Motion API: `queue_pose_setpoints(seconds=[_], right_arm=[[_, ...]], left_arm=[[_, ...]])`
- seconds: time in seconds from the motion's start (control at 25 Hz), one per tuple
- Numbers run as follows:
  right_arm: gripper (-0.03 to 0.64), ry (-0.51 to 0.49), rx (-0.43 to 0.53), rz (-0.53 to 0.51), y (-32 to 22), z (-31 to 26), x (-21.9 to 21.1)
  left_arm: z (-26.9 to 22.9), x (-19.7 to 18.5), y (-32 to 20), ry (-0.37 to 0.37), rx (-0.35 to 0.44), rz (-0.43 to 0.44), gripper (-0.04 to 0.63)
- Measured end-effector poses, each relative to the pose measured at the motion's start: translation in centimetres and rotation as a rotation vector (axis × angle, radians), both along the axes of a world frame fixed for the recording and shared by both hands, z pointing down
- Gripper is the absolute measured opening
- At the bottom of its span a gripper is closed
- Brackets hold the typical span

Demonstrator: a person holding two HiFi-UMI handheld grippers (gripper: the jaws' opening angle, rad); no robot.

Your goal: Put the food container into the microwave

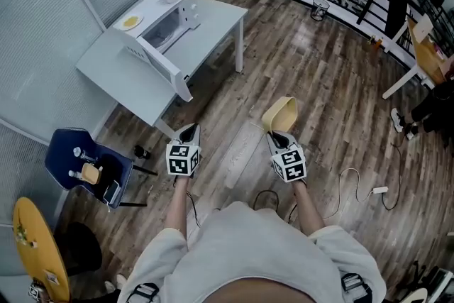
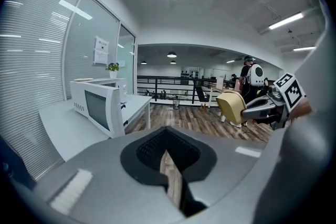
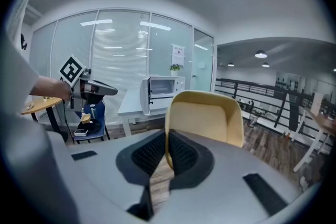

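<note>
1. The right gripper (image 3: 167, 157) has its jaws clamped on one thin wall of the yellow food container (image 3: 206, 118). The container juts forward in the air, well short of the microwave (image 3: 161, 87).
2. The left gripper (image 2: 168, 159) has its jaws together with nothing between them, and it is also well short of the microwave.
3. Risk: a one-wall pinch is a weak hold, so a knock against the microwave's opening or the table (image 1: 213, 16) could pivot the container or pull it free.
4. Risk: the door looks swung aside, though I cannot be sure. If it is only partly open, the container may catch on it.
5. Only the right gripper view shows the clamp. The head view shows the open floor up to the microwave, and the left gripper view shows the container side-on.
</note>
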State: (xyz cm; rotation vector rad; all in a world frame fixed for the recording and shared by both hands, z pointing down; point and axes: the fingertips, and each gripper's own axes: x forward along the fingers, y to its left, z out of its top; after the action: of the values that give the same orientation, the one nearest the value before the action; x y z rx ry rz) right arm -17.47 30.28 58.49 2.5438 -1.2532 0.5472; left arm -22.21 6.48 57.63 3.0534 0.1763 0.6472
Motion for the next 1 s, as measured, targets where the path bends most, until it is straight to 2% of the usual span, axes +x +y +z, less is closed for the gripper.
queue_pose_setpoints(seconds=[0.6,1.0], right_arm=[[0.028,-0.032,-0.015,-0.009,0.1,2.2,3.1],[0.028,-0.031,-0.045,0.034,-0.7,2.9,8.3]], left_arm=[[2.2,4.2,1.1,-0.03,-0.017,0.019,0.011],[3.3,11.6,0.9,-0.024,-0.043,0.086,0.011]])
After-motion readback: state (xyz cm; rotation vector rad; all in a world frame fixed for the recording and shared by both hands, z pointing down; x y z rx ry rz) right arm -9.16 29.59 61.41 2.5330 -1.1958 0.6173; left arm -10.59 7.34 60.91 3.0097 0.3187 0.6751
